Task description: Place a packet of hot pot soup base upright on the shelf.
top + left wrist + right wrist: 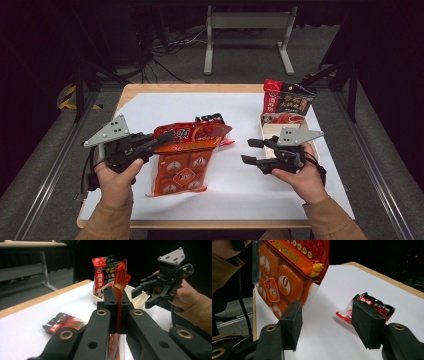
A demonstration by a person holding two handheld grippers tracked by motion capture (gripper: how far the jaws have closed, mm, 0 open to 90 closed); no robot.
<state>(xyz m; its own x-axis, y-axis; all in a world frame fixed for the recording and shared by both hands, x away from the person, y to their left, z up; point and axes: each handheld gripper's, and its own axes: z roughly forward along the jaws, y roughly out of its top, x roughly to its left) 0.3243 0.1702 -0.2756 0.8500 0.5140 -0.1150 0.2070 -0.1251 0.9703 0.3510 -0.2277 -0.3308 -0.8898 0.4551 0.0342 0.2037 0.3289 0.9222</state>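
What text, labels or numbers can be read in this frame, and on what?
"老火锅底料": yellow line on the orange packet, clamped in the left gripper.
"0" and "5": round labels on that packet's blocks.
Large characters on the packet's top flap: too blurred to read.
Red and black bag in the white box: characters blurred.
Small red and black pouch: white characters too small.

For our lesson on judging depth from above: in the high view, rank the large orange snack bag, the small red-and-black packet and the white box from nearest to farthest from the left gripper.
1. Large orange snack bag: clamped in the left gripper.
2. Small red-and-black packet: lying on the white table behind the bag's top edge.
3. White box: far right, holding a standing red-and-black pouch.
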